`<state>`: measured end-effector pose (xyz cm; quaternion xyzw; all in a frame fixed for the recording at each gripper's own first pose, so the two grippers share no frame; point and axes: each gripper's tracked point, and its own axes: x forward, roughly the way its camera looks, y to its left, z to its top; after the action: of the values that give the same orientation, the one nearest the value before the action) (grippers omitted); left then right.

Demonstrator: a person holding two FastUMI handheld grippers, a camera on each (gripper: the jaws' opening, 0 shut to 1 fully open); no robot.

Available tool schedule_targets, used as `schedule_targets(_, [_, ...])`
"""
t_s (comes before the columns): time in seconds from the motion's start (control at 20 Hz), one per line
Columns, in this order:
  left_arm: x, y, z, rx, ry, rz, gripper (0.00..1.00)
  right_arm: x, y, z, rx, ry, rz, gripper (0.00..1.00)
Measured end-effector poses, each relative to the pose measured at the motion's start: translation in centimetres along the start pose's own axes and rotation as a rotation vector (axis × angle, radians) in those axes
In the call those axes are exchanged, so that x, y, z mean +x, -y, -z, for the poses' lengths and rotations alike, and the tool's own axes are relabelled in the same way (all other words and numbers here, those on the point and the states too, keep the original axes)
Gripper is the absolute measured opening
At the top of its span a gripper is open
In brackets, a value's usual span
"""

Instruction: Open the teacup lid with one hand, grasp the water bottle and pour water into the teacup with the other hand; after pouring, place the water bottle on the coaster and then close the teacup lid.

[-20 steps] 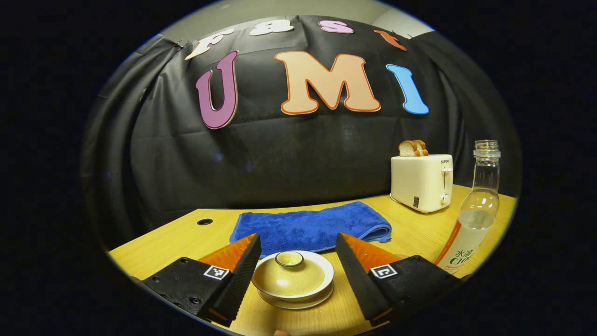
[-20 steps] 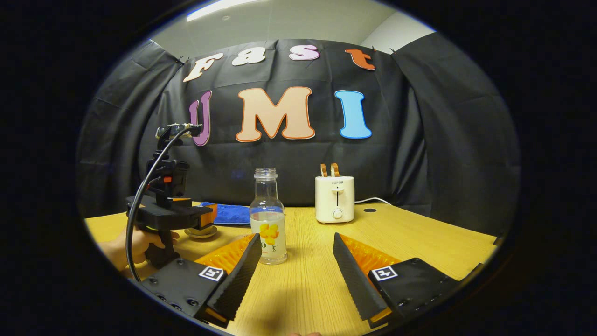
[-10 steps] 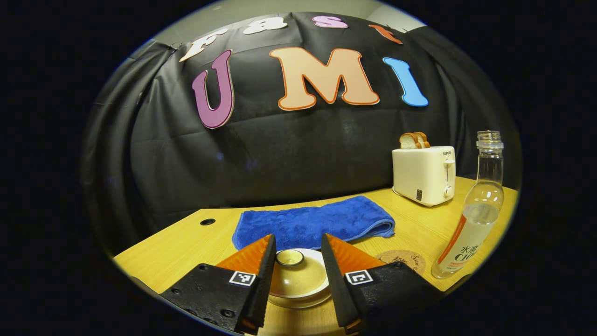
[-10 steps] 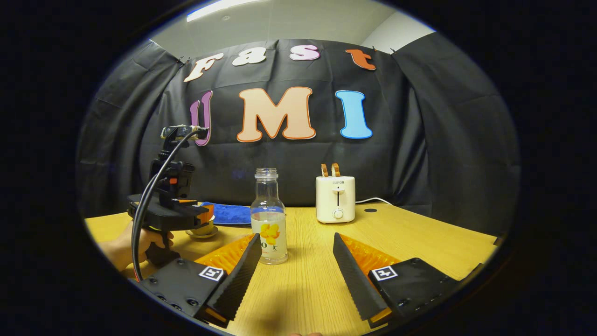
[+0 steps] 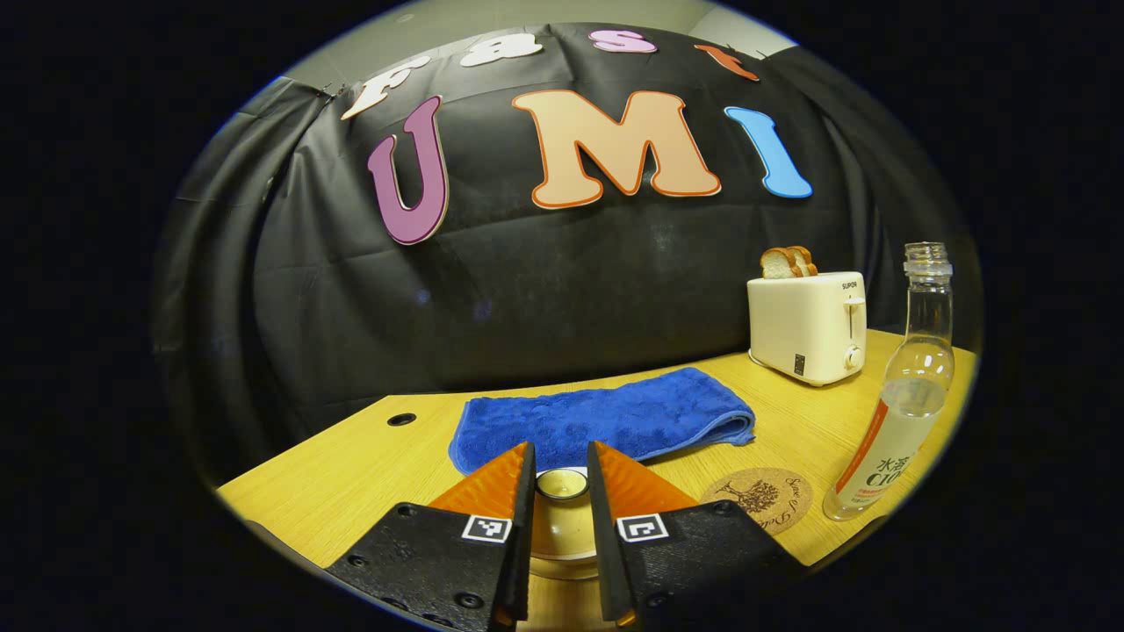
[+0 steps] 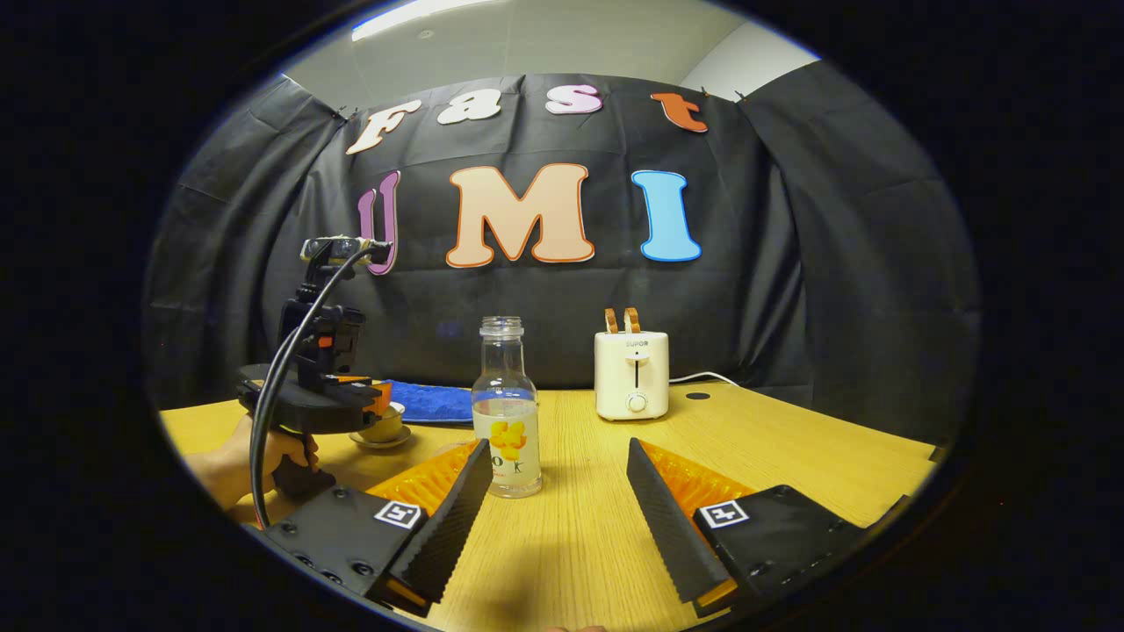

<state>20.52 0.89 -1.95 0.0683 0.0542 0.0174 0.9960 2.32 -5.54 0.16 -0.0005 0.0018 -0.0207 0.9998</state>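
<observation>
A cream teacup lid (image 5: 562, 527) rests on its cup and saucer on the wooden table. My left gripper (image 5: 560, 449) is shut on the lid's small knob (image 5: 561, 484), one finger on each side. In the right gripper view that gripper (image 6: 373, 405) sits over the teacup (image 6: 385, 427), held by a hand (image 6: 237, 461). The uncapped water bottle (image 5: 896, 421) stands upright to the right, partly full. A round cork coaster (image 5: 757, 497) lies between cup and bottle. My right gripper (image 6: 558, 446) is open above the table, with the bottle (image 6: 507, 421) just beyond its left finger.
A folded blue towel (image 5: 606, 421) lies behind the teacup. A white toaster (image 5: 808, 325) holding bread slices stands at the back right, its cord trailing along the table (image 6: 790, 456). A cable hole (image 5: 401, 420) sits at the table's back left.
My left gripper went from wide open around the lid to shut on its knob, moving in closer. The right gripper and the bottle have stayed put.
</observation>
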Motion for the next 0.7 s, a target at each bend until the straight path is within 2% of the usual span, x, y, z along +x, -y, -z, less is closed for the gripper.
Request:
schedule_targets(0.35, [-0.2, -0.6, -0.3, -0.041, 0.034, -0.007, 0.23, -0.1, 0.0, 0.0, 0.000, 0.001, 0.000, 0.97])
schedule_targets(0.7, [-1.1, -2.3, -1.4, -0.129, 0.111, -0.047, 0.23, 0.2, -0.1, 0.2, -0.001, -0.006, -0.007, 0.97])
